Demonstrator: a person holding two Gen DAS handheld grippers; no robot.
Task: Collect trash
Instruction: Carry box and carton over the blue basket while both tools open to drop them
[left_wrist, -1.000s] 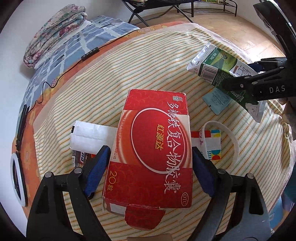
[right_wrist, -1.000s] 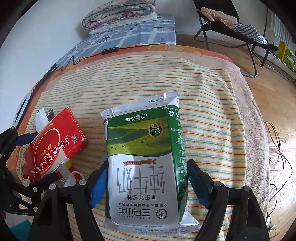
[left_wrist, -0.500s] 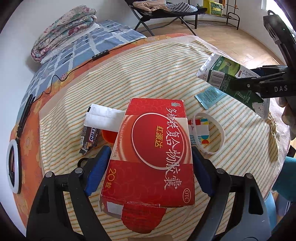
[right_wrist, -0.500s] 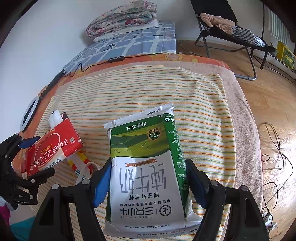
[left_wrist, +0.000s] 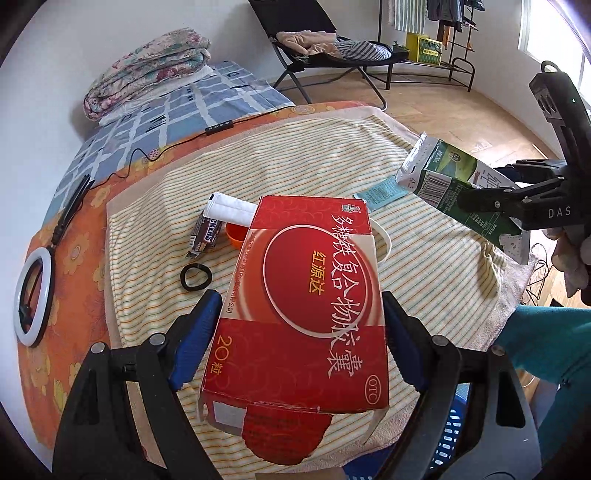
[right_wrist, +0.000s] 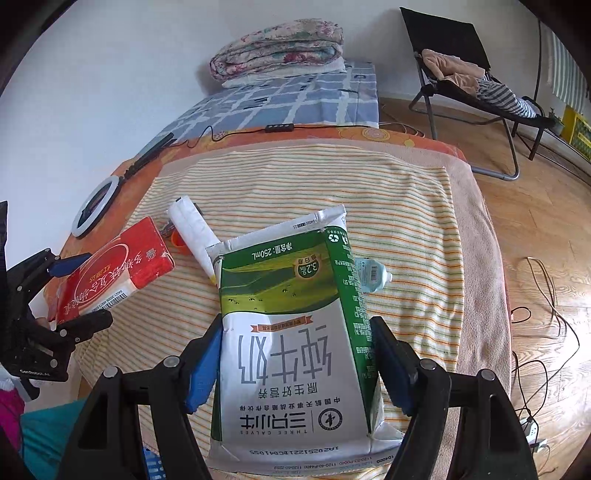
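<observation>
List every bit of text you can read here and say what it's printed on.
"红源达", "20粒", "OTC": red box.
"纯牛奶", "THREE CALVES", "250mL", "3.2": milk carton.
"DAS": right gripper.
Brown snack wrapper: lettering partly hidden, unreadable.
Blue sachet: too small.

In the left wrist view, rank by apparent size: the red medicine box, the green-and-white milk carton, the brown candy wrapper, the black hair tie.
1. Red cardboard medicine box, though it is nearest the camera, which inflates it.
2. Green-and-white milk carton, partly hidden by the right gripper.
3. Brown candy wrapper.
4. Black hair tie.
</observation>
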